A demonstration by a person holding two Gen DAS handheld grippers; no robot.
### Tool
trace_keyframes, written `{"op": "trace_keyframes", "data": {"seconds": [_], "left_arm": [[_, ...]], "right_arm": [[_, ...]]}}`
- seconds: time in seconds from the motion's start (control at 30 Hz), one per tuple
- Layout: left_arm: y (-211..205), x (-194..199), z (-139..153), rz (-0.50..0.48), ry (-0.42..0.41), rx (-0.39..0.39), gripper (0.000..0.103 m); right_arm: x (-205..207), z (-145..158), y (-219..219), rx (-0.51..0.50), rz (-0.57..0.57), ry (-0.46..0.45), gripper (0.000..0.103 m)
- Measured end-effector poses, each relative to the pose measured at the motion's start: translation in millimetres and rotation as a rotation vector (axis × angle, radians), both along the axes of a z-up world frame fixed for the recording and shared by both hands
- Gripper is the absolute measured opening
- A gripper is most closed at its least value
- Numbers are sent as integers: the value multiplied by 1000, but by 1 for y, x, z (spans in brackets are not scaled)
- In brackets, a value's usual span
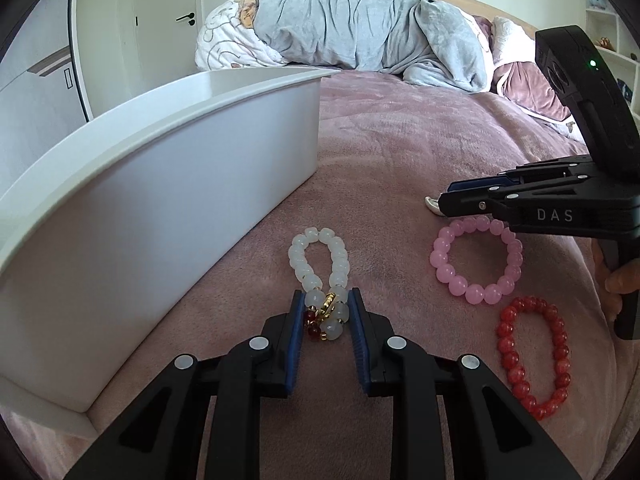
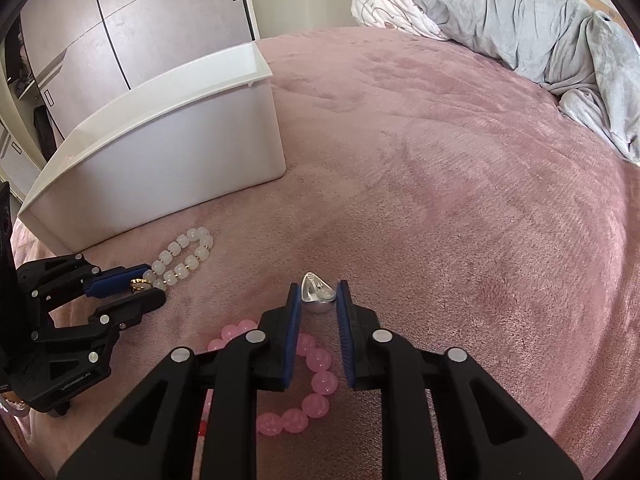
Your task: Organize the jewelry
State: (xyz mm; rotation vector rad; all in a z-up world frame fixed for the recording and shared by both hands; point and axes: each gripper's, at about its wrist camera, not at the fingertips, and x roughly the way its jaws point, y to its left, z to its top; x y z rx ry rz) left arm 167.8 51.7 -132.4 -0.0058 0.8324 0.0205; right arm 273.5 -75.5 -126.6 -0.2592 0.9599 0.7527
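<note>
The white bead bracelet (image 1: 320, 276) lies on the pink bedspread (image 1: 400, 152), just beside the long wall of the white bin (image 1: 168, 200), and your left gripper (image 1: 323, 312) straddles its near end. The jaws are parted, with the gold and dark red charm cluster (image 1: 322, 314) between the blue pads (image 1: 295, 332); the pads look to be touching or nearly touching the outer beads, but nothing is clamped yet. Taking it by the charm end makes sense, since the loop would then hang free for a lift over the bin's rim.

Your right gripper (image 2: 318, 300) is also parted, its jaws either side of a small silver piece (image 2: 317, 297) lying further toward the middle of the bedspread. It may be a ring or a pendant; you cannot tell which. No pinch there either.

Under the right gripper, nearer you, sits the pink bead bracelet (image 1: 476, 260), and the red bead bracelet (image 1: 534, 352) lies just beside it, toward the bedspread's near edge. All four pieces are outside the bin, so the sorting is judged barely begun. Beyond, a grey blanket (image 1: 360, 24) is heaped at the bedspread's far edge.
</note>
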Motion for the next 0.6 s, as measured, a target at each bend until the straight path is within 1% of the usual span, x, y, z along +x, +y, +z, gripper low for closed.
{"op": "trace_keyframes", "data": {"seconds": [0.17, 0.43, 0.5, 0.53, 0.57, 0.6], "left_arm": [[4, -26, 10, 5, -12, 37, 26], [24, -60, 30, 35, -58, 34, 26], [29, -68, 37, 44, -79, 28, 19], [32, -71, 40, 47, -86, 24, 10], [35, -74, 44, 51, -90, 19, 6], [37, -78, 48, 52, -100, 11, 6]], "right_arm": [[-5, 2, 0, -21, -17, -23, 18], [-23, 20, -6, -30, -46, -71, 17], [-28, 27, -6, -32, -51, -90, 17], [-31, 30, -5, -33, -54, -101, 17], [-34, 33, -5, -34, -56, -107, 17], [-37, 36, -4, -32, -59, -115, 17]]}}
